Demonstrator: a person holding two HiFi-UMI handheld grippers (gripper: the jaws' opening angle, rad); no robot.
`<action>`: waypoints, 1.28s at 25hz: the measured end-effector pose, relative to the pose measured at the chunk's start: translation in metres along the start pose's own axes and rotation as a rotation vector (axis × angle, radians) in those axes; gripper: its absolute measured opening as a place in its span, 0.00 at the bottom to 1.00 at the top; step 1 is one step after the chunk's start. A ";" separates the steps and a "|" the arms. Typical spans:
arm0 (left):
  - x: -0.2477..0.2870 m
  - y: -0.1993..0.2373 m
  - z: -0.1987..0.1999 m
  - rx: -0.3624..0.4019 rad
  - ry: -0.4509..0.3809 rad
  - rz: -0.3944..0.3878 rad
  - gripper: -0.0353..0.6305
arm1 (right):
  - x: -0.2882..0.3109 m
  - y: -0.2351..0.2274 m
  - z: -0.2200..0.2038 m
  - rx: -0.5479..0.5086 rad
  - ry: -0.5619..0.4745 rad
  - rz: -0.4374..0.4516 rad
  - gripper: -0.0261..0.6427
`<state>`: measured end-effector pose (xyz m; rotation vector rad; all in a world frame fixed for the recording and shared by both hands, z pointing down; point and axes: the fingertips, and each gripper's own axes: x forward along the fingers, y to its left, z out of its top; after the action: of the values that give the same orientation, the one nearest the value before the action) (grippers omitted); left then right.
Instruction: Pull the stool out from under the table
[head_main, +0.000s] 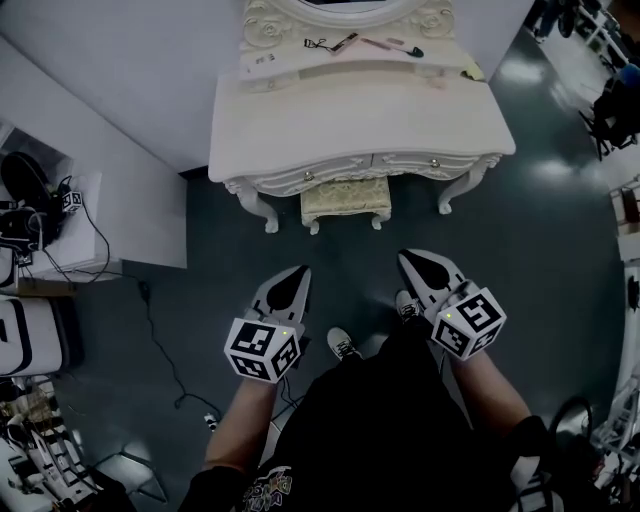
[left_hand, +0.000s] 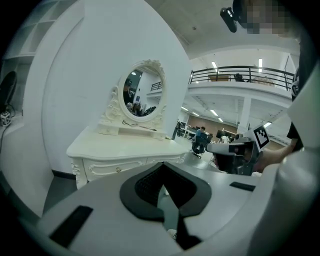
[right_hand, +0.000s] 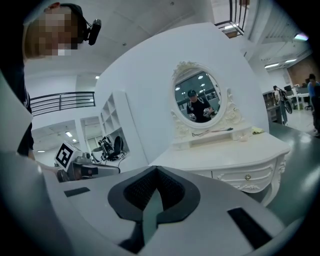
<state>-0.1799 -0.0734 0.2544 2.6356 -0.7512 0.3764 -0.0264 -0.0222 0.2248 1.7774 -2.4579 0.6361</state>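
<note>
A cream stool (head_main: 345, 200) with a patterned cushion stands tucked under the front of the white dressing table (head_main: 360, 115). Only its front part and two legs show. My left gripper (head_main: 298, 275) is shut and empty, a short way in front of the stool and to its left. My right gripper (head_main: 412, 261) is shut and empty too, in front and to the stool's right. Both point towards the table. In the left gripper view the table (left_hand: 115, 150) and its oval mirror (left_hand: 142, 95) appear ahead; the right gripper view shows the table (right_hand: 235, 152) too.
A white wall corner (head_main: 90, 170) juts out at the left, with black cables (head_main: 150, 320) trailing on the dark floor. Equipment and cases (head_main: 30, 240) crowd the far left. Small items (head_main: 350, 45) lie on the table top. The person's shoes (head_main: 343, 345) stand between the grippers.
</note>
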 end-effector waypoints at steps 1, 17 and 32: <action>0.000 0.002 -0.001 0.003 0.002 -0.005 0.05 | -0.001 0.001 0.000 0.001 -0.002 -0.008 0.08; 0.048 0.009 -0.023 -0.022 0.008 0.021 0.05 | -0.004 -0.054 -0.018 -0.062 0.051 -0.030 0.08; 0.125 0.029 -0.075 0.077 0.013 0.116 0.05 | 0.044 -0.153 -0.075 -0.149 0.105 0.060 0.08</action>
<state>-0.1049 -0.1206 0.3736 2.6651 -0.9052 0.4633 0.0838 -0.0747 0.3514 1.5807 -2.4272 0.5208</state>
